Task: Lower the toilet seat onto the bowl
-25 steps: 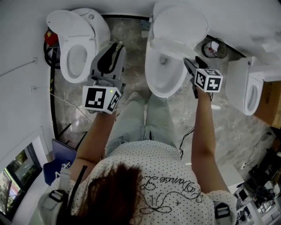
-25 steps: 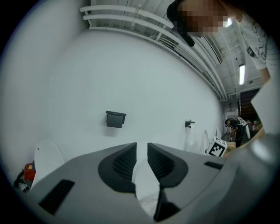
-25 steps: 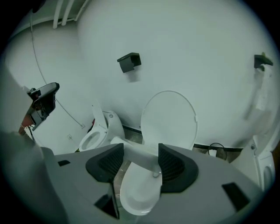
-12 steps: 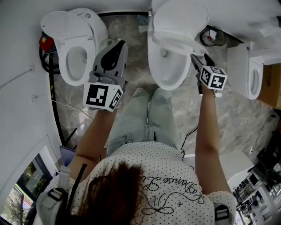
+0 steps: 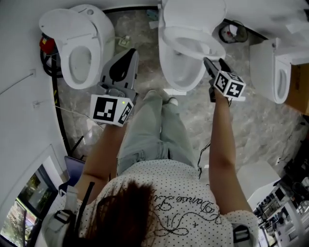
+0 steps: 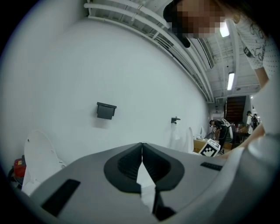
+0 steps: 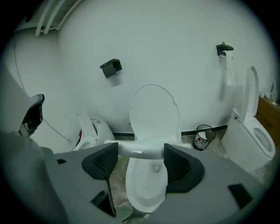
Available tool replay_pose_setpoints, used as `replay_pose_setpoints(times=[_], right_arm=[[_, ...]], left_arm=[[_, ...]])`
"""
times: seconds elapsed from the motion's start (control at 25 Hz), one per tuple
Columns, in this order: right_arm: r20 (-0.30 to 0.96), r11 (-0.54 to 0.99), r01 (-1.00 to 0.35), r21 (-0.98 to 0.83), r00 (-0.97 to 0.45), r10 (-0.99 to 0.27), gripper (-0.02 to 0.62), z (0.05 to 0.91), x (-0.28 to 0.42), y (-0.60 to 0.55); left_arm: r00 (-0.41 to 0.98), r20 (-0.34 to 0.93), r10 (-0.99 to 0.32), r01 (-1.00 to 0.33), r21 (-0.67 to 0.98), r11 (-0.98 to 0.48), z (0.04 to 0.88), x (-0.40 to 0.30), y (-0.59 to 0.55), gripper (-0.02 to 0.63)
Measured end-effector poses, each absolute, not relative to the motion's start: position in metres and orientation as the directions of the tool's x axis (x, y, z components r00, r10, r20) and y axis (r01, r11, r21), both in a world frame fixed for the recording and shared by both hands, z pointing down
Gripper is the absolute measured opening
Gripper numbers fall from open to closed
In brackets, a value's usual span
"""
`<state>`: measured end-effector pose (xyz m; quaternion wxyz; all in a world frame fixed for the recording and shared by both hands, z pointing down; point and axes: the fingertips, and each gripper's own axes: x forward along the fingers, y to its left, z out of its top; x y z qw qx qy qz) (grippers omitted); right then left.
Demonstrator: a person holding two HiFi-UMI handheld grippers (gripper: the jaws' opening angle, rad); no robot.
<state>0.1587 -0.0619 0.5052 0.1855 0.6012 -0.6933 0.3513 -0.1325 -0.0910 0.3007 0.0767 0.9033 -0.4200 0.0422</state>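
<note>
Head view: the person stands facing the middle toilet bowl [image 5: 181, 72], its lid [image 5: 193, 12] upright against the far wall. The toilet seat [image 5: 215, 50] hangs part-way down, tilted above the bowl. The right gripper [image 5: 212, 65] is at the seat's right rim; its jaws have just been opening and stand wide, the seat's near edge [image 7: 142, 149] showing between them without either pad pressing it. The left gripper [image 5: 126, 54] is left of the bowl, over the floor [image 5: 251, 125], jaws fully together on nothing [image 6: 142, 146].
</note>
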Motion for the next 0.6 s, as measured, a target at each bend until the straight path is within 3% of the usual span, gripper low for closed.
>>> replay_pose_setpoints(times=[0.6], right_arm=[[0.624, 0.090, -0.962, -0.257, -0.236, -0.745, 0.334, 0.539, 0.150, -0.019]], left_arm=[[0.521, 0.214, -0.826, -0.852, 0.065, -0.520, 0.338, -0.101, -0.019, 0.005]])
